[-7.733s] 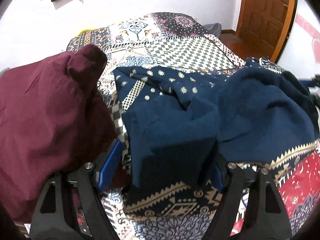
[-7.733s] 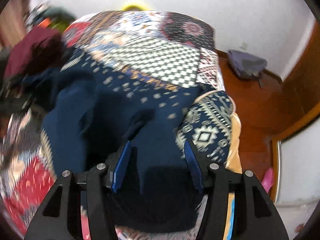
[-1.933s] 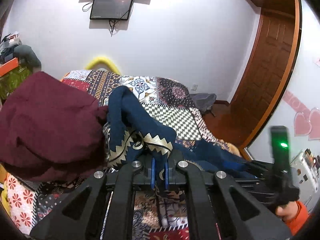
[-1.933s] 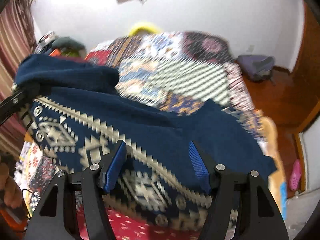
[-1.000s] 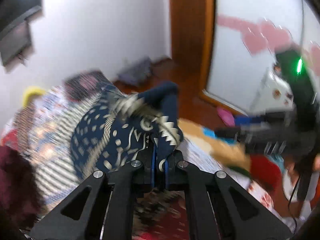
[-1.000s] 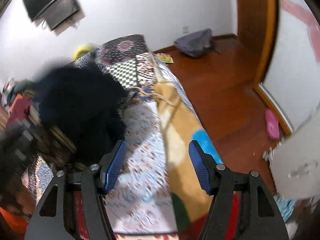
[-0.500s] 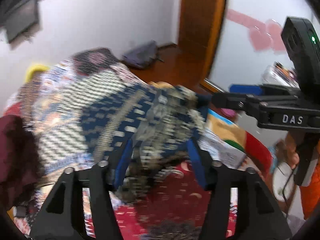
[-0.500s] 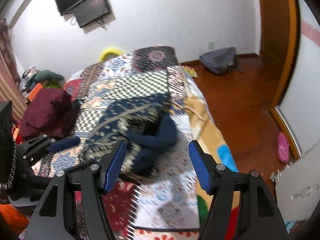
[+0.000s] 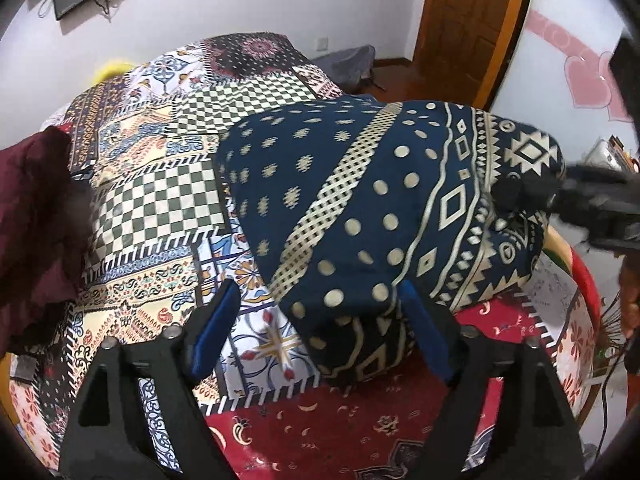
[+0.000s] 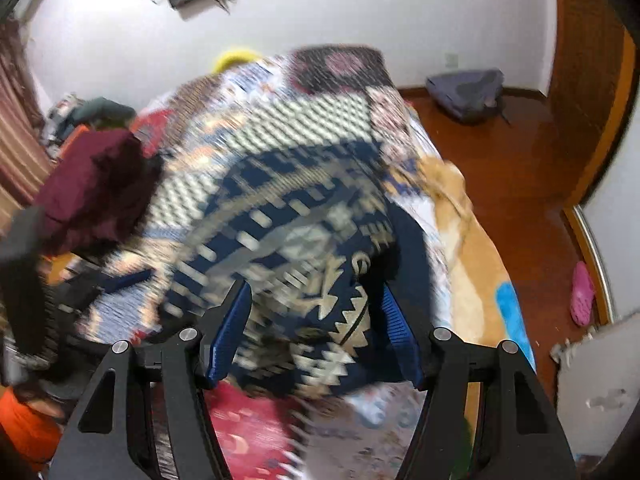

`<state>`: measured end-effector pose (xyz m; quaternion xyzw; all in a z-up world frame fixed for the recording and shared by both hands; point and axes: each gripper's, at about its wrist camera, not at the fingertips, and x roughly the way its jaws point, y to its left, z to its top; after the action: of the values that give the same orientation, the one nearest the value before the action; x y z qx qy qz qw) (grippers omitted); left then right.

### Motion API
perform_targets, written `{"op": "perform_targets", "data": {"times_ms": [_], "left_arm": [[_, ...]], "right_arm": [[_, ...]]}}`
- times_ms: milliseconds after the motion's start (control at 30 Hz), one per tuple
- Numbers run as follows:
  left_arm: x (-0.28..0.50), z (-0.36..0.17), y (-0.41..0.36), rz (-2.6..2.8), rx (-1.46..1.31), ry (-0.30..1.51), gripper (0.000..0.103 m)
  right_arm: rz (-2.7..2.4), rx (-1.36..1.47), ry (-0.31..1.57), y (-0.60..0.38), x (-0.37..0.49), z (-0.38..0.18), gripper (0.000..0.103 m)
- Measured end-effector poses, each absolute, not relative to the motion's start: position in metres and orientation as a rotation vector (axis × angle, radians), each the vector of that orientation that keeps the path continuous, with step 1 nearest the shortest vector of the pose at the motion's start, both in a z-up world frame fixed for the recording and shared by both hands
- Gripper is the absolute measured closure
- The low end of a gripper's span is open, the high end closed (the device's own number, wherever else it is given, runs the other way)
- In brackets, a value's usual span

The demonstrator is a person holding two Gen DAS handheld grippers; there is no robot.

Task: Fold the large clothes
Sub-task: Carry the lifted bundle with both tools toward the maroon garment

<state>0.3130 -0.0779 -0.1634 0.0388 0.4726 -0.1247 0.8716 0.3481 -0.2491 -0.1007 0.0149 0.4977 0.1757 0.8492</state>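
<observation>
Left wrist view shows the left gripper point(image 9: 320, 332), jaws just opened wide around the near corner of the navy patterned garment point(image 9: 384, 208), bundled on the patchwork bedspread point(image 9: 160, 200), stretching ahead-right toward the right gripper point(image 10: 316, 328), whose parted jaws straddle it unclamped.

A: Your left gripper point(image 9: 318, 330): black angular frame, triangular cutouts in both arms, silver screws at the joints, ribbed blue pads point(image 9: 214, 328) on the fingers.

B: Right gripper point(image 10: 314, 332) too?

A: Same build. Black arms, cutouts, two silver screws each side, blue ribbed pads point(image 10: 230, 334). In the left view it's a blurred black bar at the right edge.

B: Clothing?

A: You're wearing something orange, a sleeve point(image 10: 24, 420) at the right view's lower-left corner. Blurred, can't tell more.
</observation>
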Motion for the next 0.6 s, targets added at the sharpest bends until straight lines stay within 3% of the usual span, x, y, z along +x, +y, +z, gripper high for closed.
{"op": "perform_targets", "data": {"times_ms": [133, 367, 600], "left_arm": [[0.308, -0.166, -0.069, -0.289, 0.052, 0.998, 0.019], [0.296, -0.163, -0.065, -0.285, 0.094, 0.995, 0.019], [0.281, -0.148, -0.057, -0.189, 0.234, 0.947, 0.019]], "right_arm": [[0.363, 0.144, 1.079, -0.29, 0.34, -0.116, 0.031], [0.244, 0.139, 1.106, -0.329, 0.329, -0.114, 0.031], [0.304, 0.065, 0.988, -0.312, 0.321, -0.068, 0.029]]}}
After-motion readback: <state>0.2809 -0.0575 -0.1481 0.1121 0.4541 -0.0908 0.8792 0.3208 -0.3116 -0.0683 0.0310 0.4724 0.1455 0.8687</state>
